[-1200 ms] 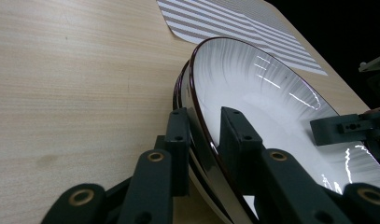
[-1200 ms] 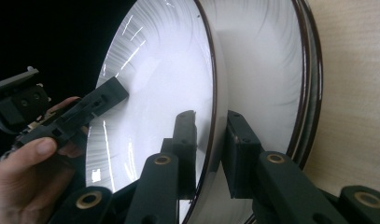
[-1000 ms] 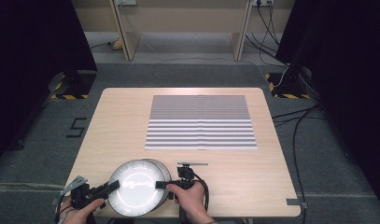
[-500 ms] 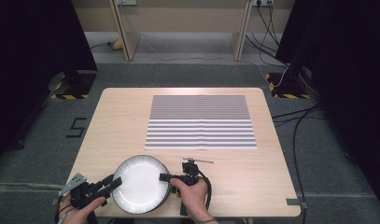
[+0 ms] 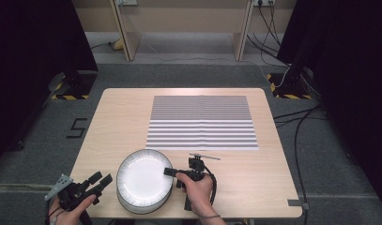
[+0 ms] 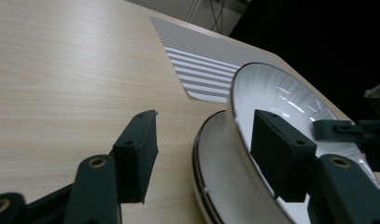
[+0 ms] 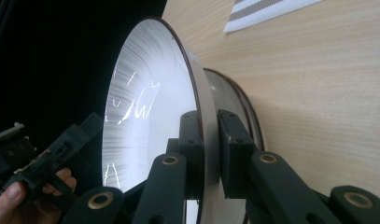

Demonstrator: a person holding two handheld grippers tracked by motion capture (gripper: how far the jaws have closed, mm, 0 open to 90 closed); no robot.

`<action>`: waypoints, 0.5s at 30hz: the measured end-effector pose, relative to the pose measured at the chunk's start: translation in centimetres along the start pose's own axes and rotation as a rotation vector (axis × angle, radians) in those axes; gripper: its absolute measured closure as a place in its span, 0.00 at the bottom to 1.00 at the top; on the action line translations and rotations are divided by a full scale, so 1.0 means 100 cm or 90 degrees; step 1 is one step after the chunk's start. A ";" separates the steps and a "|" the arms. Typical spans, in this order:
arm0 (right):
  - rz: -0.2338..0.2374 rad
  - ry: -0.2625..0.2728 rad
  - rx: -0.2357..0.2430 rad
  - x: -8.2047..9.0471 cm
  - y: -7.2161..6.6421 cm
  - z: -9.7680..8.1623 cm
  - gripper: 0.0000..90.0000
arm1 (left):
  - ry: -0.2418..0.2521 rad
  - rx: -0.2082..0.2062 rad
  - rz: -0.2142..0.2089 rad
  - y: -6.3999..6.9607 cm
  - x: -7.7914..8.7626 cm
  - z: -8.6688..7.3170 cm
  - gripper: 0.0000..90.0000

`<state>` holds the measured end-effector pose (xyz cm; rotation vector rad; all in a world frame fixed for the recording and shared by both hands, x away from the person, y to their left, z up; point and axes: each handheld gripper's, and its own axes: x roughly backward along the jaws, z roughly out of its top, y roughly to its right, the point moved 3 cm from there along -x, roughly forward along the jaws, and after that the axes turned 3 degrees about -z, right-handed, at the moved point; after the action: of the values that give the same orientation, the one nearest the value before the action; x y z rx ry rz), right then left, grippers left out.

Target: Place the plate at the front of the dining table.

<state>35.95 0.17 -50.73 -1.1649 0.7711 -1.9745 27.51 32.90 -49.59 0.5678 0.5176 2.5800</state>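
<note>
Layout relative to the table (image 5: 109, 122). A striped mat (image 5: 201, 122) lies on its far middle. Nearer the person, left of centre by the near edge, a stack of plates (image 5: 141, 202) rests on it, the top plate (image 5: 142, 180) uppermost. The left gripper (image 5: 100, 180) sits left of the stack, the right gripper (image 5: 170, 171) at its right rim.

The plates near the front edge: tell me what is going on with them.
A person works two hand-held grippers over a stack of white plates at the table's near edge. The right gripper is clamped on the rim of the top plate, lifted off the plate below. The left gripper's jaws have just been opening and stand apart, one either side of that rim without pressing it. A striped mat lies beyond.
</note>
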 end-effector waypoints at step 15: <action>-0.009 0.029 0.002 0.016 0.002 0.020 0.89 | -0.018 -0.022 0.032 -0.006 -0.003 -0.008 0.45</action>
<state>37.25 -1.52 -49.30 -1.1299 0.7857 -2.0202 27.59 33.11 -50.59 0.6126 0.4545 2.6190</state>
